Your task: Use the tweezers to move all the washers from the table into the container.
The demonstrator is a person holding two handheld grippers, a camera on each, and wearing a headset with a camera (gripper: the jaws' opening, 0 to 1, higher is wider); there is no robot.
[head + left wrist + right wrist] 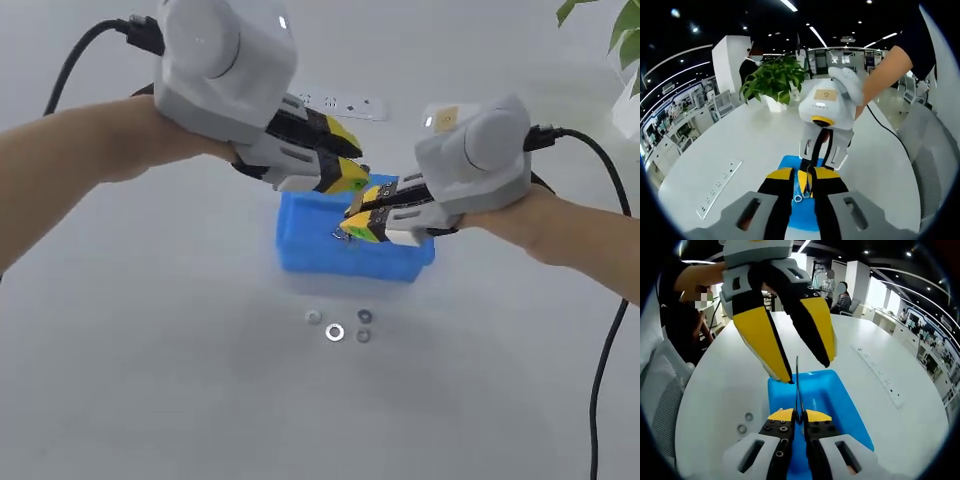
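The right claw (pixel 799 416) is seen closed on the tweezers (pixel 797 385). Their long axis runs straight out along its jaws and across the container (pixel 840 410) toward the left claw (pixel 805 369). That claw is held open with nothing in it, near the tweezers' tip. A small ring (pixel 798 198), perhaps a washer, is seen by that tip over the container; whether it is pinched cannot be told.

Four washers (pixel 336 331) are left on the bench (pixel 180 380), clustered just beside the container's near wall on the person's side, below and short of the tweezers. The right claw is judged the nearer, and the tool is carried by it. The tip would therefore have to be drawn back over the near wall and turned downward. Bare bench is found all round the washers, and the near wall is the one edge to be cleared. The power strip (pixel 345 103) lies well apart.
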